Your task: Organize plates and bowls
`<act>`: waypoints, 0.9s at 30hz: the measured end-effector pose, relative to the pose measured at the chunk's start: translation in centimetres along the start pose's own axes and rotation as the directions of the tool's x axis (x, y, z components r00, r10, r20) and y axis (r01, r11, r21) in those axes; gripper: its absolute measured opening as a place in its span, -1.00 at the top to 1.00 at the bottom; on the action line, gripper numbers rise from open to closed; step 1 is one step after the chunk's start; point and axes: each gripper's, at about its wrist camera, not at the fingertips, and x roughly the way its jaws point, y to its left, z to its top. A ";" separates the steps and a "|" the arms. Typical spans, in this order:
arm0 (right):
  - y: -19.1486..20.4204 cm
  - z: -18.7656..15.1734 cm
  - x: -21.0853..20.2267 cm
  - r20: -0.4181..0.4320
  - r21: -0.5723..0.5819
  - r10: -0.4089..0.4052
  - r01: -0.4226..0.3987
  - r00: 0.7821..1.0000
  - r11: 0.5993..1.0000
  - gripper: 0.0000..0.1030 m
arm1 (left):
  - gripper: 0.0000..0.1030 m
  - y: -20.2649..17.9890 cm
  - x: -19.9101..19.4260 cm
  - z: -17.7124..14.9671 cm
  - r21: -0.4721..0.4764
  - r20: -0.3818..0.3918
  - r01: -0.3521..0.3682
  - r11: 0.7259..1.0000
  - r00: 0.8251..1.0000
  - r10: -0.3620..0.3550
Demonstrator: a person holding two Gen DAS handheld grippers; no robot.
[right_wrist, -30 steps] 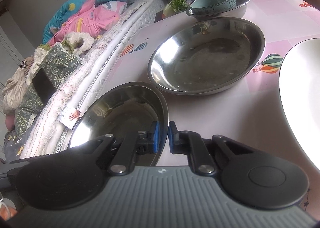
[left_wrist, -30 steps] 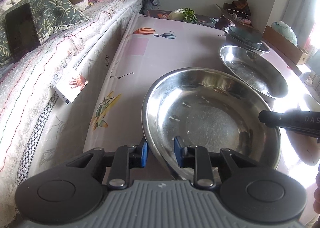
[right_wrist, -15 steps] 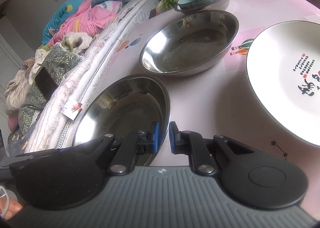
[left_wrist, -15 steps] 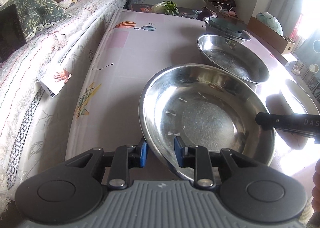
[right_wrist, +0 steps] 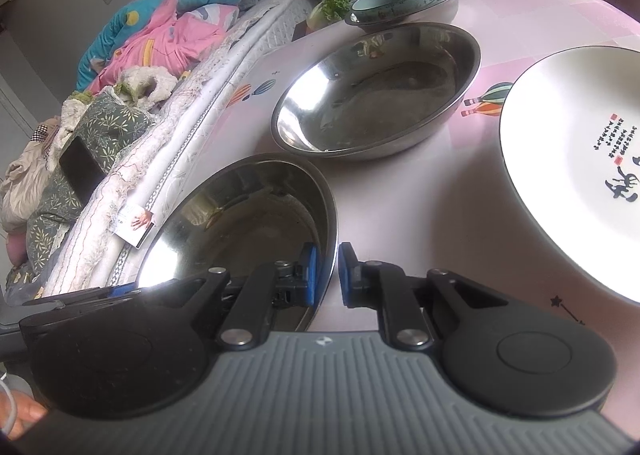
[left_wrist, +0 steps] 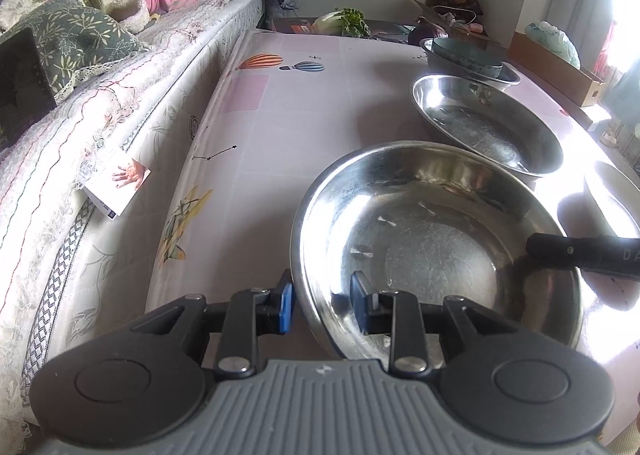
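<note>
Left gripper: left gripper (left_wrist: pixel 322 307) straddles the near rim of the near bowl (left_wrist: pixel 432 255), one pad outside the wall, one inside. Its jaws have just been opening a little, with the rim between them; the pads look to bear on the wall, so I read it as a light grasp.
Bowl, left view: steel, wide and shallow, at the near end of the table (left_wrist: pixel 312 103). I cannot tell whether it rests on the table or is raised.
Other tool, left view: one black finger of the right gripper (left_wrist: pixel 580 251) reaches over the opposite rim.
Beyond, left view: far bowl (left_wrist: pixel 488 127) lies just behind it. Past that, a blue bowl (left_wrist: pixel 464 55) sits nested in another steel one.
Right gripper, right view: clenched on the near bowl's rim, the thin edge between nearly closed pads.
Plate, right view: white plate (right_wrist: pixel 580 159) lies flat to the right, apart from both bowls.
Handling: the near bowl is probably light and stiff, but polished steel is slick and the wall slopes, so pads could slide off the rim.
Where to hold: opposite rims, as now, look soundest, with the bowl kept level.
Likely step: nest it into the far bowl, which looks a similar size.
Risk: if the left hold slackens, one thin-edge pinch may let it swing.
Plate handling: ceramic, heavier and chippable; take it by the raised edge.
</note>
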 end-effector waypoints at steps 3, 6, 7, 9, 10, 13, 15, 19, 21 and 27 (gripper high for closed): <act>0.0 0.0 0.2 0.001 0.000 -0.002 0.002 1.000 1.000 0.78 | 0.41 -0.1 0.0 0.1 -0.001 0.000 0.002 1.000 1.000 -0.002; 0.1 0.0 0.3 0.006 -0.009 -0.008 0.008 1.000 1.000 0.80 | 0.41 -0.1 -0.2 -0.1 -0.002 -0.001 0.013 1.000 1.000 -0.013; 0.0 0.0 0.3 0.007 -0.007 -0.007 0.007 1.000 1.000 0.80 | 0.41 -0.1 -0.3 -0.1 -0.002 -0.003 0.016 1.000 1.000 -0.016; -0.1 0.0 0.4 0.006 0.000 -0.002 0.002 1.000 1.000 0.81 | 0.41 -0.1 -0.2 -0.1 0.007 -0.008 0.014 1.000 1.000 -0.013; -0.1 0.0 0.5 0.005 0.001 -0.002 0.002 1.000 1.000 0.81 | 0.41 -0.2 -0.1 -0.1 0.014 -0.013 0.008 1.000 1.000 -0.008; 0.0 0.0 0.6 0.005 -0.001 -0.002 0.002 1.000 1.000 0.81 | 0.40 -0.7 0.2 0.1 0.049 -0.016 -0.022 0.999 1.000 0.022; 0.0 0.0 0.6 0.006 0.000 -0.002 0.002 1.000 1.000 0.81 | 0.39 -0.9 0.4 0.3 0.059 -0.017 -0.032 0.998 0.999 0.033; 0.0 0.0 0.6 0.013 -0.002 -0.003 0.003 1.000 1.000 0.81 | 0.37 -0.8 0.6 0.7 0.046 -0.023 -0.033 0.998 0.999 0.034; 0.1 -0.1 0.7 0.015 -0.006 -0.005 0.005 1.000 1.000 0.81 | 0.37 -0.8 0.7 0.7 0.044 -0.024 -0.038 0.998 0.999 0.039; 0.1 -0.1 0.6 0.019 -0.003 -0.010 0.010 1.000 1.000 0.81 | 0.37 -1.0 0.6 0.6 0.045 -0.025 -0.044 0.998 0.999 0.045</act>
